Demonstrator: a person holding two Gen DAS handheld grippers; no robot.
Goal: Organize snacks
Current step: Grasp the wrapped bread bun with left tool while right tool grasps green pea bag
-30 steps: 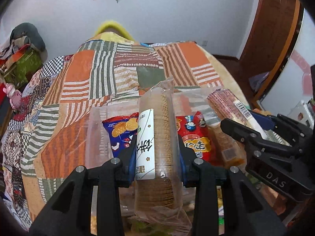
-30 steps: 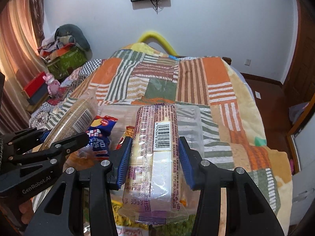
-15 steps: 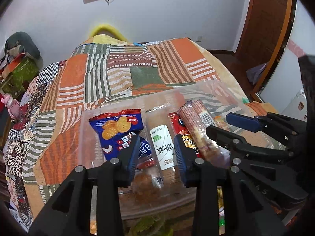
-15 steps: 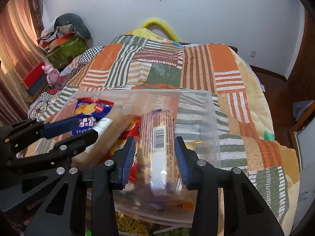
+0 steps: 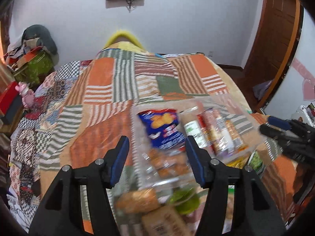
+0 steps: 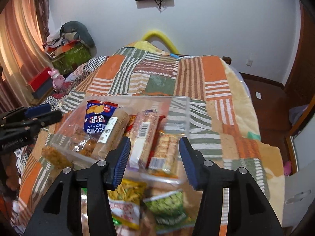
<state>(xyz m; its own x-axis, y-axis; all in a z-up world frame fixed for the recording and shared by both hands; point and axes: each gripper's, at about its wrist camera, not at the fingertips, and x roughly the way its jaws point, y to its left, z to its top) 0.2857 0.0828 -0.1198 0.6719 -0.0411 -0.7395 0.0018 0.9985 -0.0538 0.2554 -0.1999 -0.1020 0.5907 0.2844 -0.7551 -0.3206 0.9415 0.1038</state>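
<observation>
A clear plastic bin [image 6: 177, 102] sits on the patchwork bed. In it lie a blue cracker bag [image 6: 98, 116], a brown biscuit roll with a white label [image 6: 112, 135], a pink-wrapped biscuit pack with a barcode [image 6: 144, 135] and further packs. The bin also shows in the left wrist view [image 5: 232, 102], blurred. My right gripper [image 6: 154, 157] is open and empty above the bin's near edge. My left gripper [image 5: 156, 161] is open and empty over the bin's left side.
Loose snacks lie in front of the bin: a yellow bag [image 6: 128, 192], a green bag [image 6: 169, 206], a bread-like pack [image 5: 137, 198]. The quilt [image 6: 157, 72] stretches beyond. Boxes and clutter [image 6: 67, 57] stand at the left; a wooden door [image 5: 275, 39] at the right.
Both grippers let go of their biscuit packs into the bin, opened wide and pulled back. The left gripper has shifted left, so the bin now sits to its right.
</observation>
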